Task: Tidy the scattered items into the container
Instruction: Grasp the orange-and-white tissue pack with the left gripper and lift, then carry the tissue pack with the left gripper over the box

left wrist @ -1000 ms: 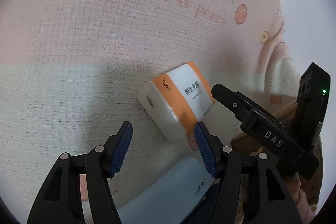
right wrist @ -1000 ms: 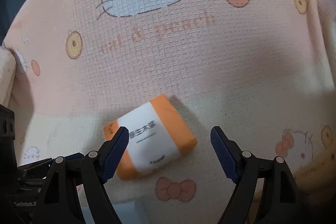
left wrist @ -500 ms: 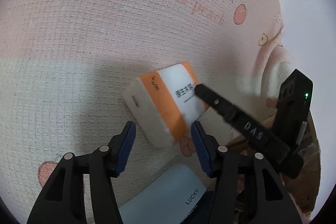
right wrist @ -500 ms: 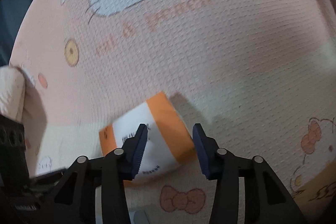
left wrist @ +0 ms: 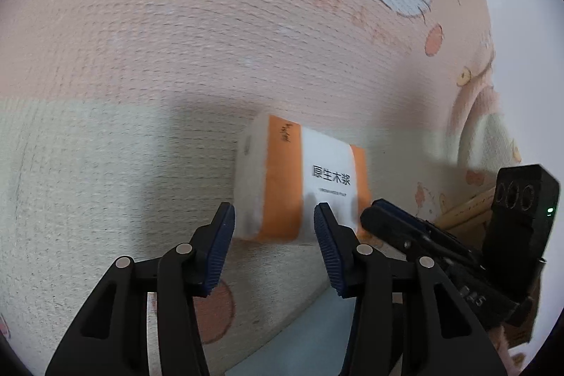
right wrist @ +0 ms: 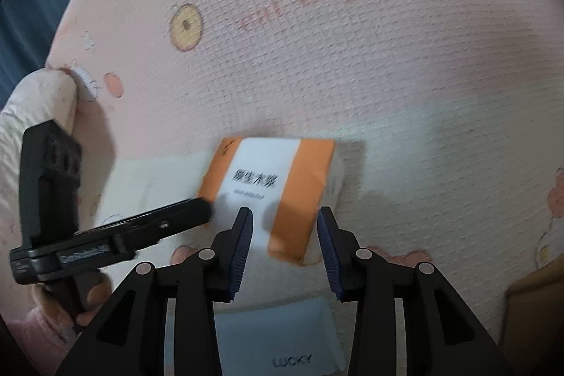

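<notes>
Tissue pack [right wrist: 271,189], likely soft and light, suits a grip across its orange sides; right hand-held gripper [right wrist: 284,233] and left hand-held gripper [left wrist: 274,228] both released.

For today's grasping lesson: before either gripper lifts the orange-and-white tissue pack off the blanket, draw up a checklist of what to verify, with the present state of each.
1. Right gripper lined up on tissue pack: ok, pack's near end sits between its fingers.
2. Right jaws closed on pack: not ok, gaps show on both sides.
3. Left gripper clear of the grasp: not ok, it also brackets the pack.
4. Container within reach: cannot tell, only a brown edge shows.
5. Pack free of the blanket: ok, it lies on top.
</notes>
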A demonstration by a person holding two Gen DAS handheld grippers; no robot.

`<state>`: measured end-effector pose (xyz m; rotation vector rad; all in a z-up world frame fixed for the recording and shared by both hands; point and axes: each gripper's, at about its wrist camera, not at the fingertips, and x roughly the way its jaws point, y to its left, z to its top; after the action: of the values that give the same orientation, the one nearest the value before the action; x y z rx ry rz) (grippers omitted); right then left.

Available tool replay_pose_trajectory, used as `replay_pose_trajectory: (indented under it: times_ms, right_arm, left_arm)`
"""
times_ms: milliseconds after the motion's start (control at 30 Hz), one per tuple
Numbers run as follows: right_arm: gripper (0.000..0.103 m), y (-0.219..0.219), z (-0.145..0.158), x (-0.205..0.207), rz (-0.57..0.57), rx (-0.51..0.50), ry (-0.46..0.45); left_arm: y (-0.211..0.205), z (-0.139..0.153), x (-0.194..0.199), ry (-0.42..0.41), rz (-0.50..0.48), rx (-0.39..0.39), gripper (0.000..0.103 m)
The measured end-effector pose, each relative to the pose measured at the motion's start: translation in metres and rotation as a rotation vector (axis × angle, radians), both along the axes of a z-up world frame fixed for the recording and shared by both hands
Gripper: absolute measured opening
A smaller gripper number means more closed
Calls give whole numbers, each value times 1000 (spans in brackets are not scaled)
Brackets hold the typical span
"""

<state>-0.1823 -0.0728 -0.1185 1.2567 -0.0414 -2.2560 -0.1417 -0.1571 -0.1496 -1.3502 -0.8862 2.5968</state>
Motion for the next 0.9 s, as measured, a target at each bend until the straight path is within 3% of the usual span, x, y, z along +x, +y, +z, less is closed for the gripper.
replay_pose_trajectory:
  times_ms: [100,267,400,467,667,900]
  right_arm:
    - [41,5,-4,-12,-51,9,-37]
    - [41,15,-14,-24,-132,-99,-123]
    - [41,13,-19,-26,-131,-111,-126]
    - [41,11,-21,-24,-119,-114,-129]
    - [41,-7,-6,-8,-86,-2,-48]
    - [41,-15,61,19,-78,-1,108]
  left_arm:
    - [-5,2,-2,2,5,15,51]
    - [-4,-2,-14,-8,-9,28,51]
    - [-1,-2,-18,-11,14,17,51]
    - [4,-2,-21,-22,-20,8,42]
    - [17,9,-15,-10,-50,-81,42]
    - [20,65,4,124,-42,-35,42]
